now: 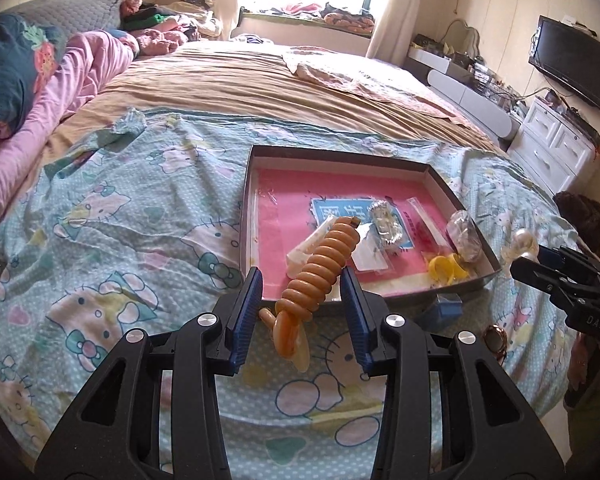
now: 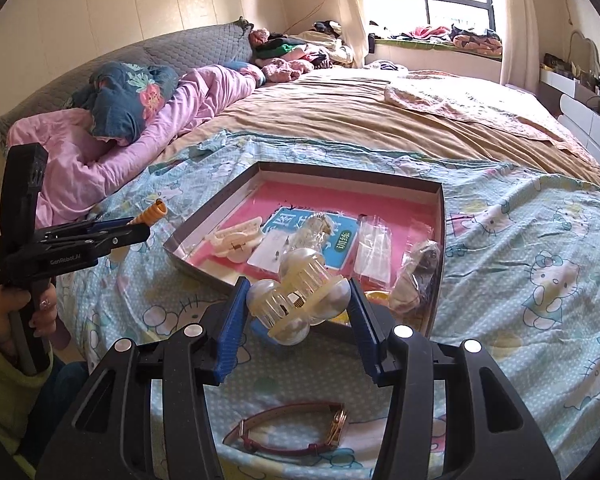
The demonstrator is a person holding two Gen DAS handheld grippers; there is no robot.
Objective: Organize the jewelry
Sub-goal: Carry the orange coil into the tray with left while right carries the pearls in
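Left wrist view: the left gripper [image 1: 302, 300] is clamped on an orange spiral hair tie [image 1: 320, 266], which projects forward over the near rim of the shallow box [image 1: 466, 204] ahead. The coil is held low (its loose end dangles), so it may slip out and land on the bed [image 1: 100, 220].

Right wrist view: the right gripper [image 2: 298, 306] grips a clear pearl hair claw [image 2: 298, 294] just short of the box. A red-strapped watch [image 2: 296, 430] lies beneath; lowering carelessly could knock it.
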